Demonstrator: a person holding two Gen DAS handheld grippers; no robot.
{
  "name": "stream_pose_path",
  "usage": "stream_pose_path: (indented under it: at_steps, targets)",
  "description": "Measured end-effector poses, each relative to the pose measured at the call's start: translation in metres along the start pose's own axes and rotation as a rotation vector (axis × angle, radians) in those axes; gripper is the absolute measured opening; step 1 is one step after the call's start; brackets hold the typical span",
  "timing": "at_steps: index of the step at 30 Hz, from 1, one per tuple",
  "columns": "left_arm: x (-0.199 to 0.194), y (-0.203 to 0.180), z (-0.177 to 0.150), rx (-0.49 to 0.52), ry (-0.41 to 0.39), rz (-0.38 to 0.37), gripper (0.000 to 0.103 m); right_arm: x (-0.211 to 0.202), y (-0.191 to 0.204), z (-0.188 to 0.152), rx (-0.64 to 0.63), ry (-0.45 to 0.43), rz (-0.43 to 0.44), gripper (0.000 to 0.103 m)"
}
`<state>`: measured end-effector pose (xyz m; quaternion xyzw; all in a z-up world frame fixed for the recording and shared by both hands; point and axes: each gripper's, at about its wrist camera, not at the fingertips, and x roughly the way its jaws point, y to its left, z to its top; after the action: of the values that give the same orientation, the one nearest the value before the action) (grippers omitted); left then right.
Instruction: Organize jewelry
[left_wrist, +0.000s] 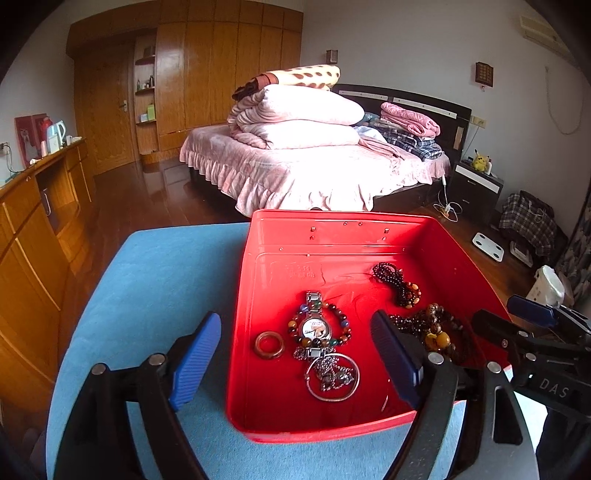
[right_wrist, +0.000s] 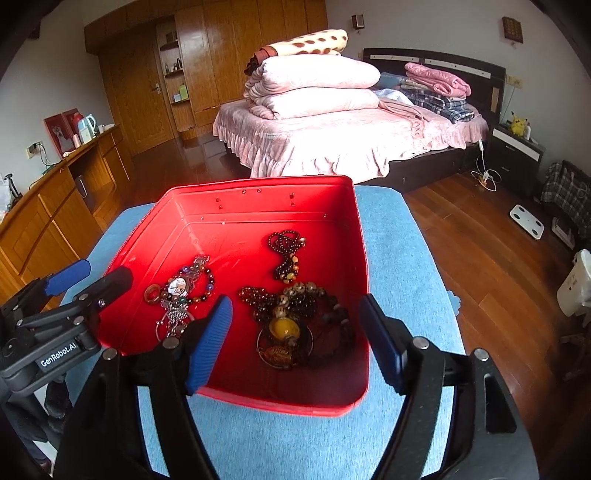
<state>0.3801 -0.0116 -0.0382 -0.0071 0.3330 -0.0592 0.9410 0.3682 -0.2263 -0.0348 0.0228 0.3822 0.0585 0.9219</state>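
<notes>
Your blue cloth-covered table (right_wrist: 399, 258) carries the open red metal box (left_wrist: 258, 295), and every piece of jewelry you can see already lies on the box floor, so the gathering looks largely done; I see nothing loose on the cloth in either view. Largest of the contents is the heap of dark bead strands with a big yellow amber bead (right_wrist: 295, 325), toward the box's right side, directly ahead of your right gripper (right_wrist: 295, 328). Beyond it lies the smaller dark beaded necklace with a few amber beads (right_wrist: 286, 254). To the left sits the silver wristwatch ringed by a multicoloured bead bracelet (left_wrist: 317, 328), with a thin silver bangle and chain (left_wrist: 332, 376) at its near end and a small brown stone ring (left_wrist: 269, 344) beside it. Your left gripper (left_wrist: 295, 354) and the right one both stand released, jaws wide, nothing between the pads. What seems left is sorting or untangling, or closing up.
</notes>
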Motion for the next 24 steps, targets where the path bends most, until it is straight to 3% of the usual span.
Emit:
stream_pose_path:
  at_steps: [24]
  targets:
    - [-0.098, 0.004, -0.043, 0.007, -0.153, 0.011, 0.088, -0.075, 0.006, -0.056, -0.002, -0.113, -0.005, 0.086]
